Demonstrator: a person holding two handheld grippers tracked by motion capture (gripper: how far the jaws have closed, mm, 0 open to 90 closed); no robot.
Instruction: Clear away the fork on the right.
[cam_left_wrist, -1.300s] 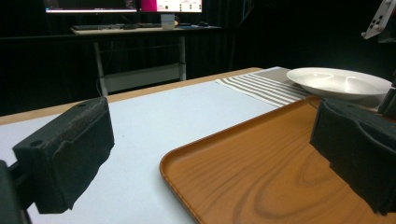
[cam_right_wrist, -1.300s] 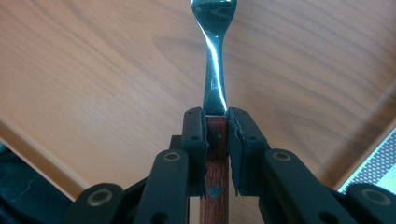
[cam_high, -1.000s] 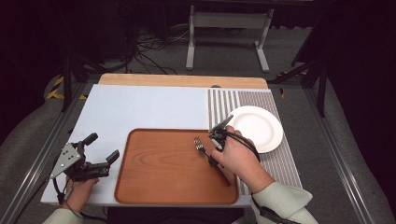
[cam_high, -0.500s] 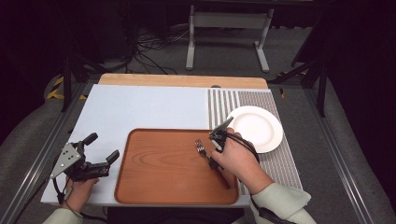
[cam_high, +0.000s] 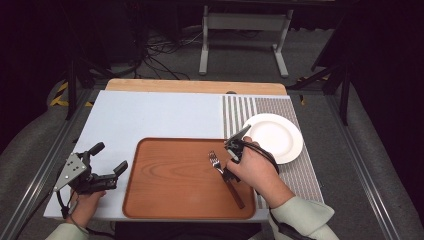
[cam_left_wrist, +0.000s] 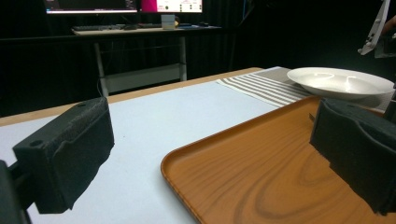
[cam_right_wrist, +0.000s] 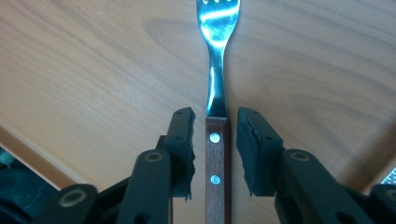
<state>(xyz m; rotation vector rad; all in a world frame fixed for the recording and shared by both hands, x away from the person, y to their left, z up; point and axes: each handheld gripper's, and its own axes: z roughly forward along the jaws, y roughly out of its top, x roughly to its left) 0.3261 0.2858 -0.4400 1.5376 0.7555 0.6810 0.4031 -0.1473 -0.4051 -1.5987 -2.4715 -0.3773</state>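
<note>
High view: we are holding the right gripper low over the fork, which is lying on the wooden tray near its right side, tines pointing away from us.
High view, room: the white plate is sitting just right of the tray on the striped mat; we are parking the left gripper off the tray's left rim.
Left gripper view: its jaws are standing spread and empty; the tray's raised rim is curving just ahead.
Right gripper view: the jaws have just been opening; they are flanking the fork's wooden handle without pressing it. Lifting straight up should be avoiding a nudge.
</note>
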